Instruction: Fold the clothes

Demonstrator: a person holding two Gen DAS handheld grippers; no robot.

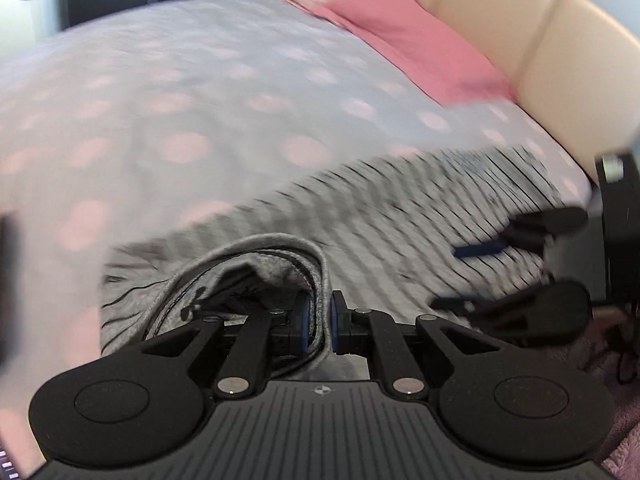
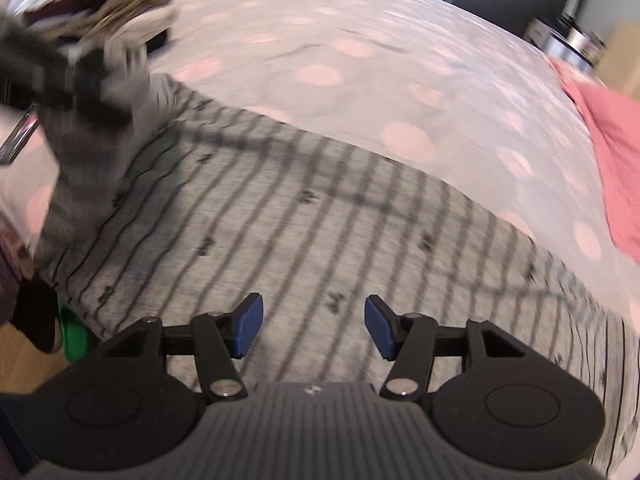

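Left gripper (image 1: 319, 322) is pinching a bunched fold of the grey striped garment (image 1: 360, 216) between its blue pads, jaws pressed together on the cloth at lower centre of the left wrist view. Fabric is humping up just above and left of the jaws, with thin black stripes and a small dark print showing. Rest of the garment is lying spread across the polka-dot bedspread (image 1: 180, 100), running toward the right of the frame, heavily motion-blurred. Right gripper (image 1: 508, 268) is showing at the right edge of that view, blurred, hovering over the garment with fingers apart. In the right wrist view, the right gripper (image 2: 314, 326) is sitting at lower centre with jaws spread wide, nothing between the blue pads (image 2: 249, 326), striped garment (image 2: 300, 220) filling the middle of the frame beneath it; contact with the cloth can't be told. At upper left of that view, the left gripper (image 2: 76, 88) is appearing blurred, with a grey strip of the garment hanging down from it to the bed. A pile of clothes (image 2: 100, 0) is sitting at the top left corner on the bedspread (image 2: 360, 60). Pink pillow (image 1: 412, 36) is lying at upper right against a cream headboard (image 1: 540, 40).
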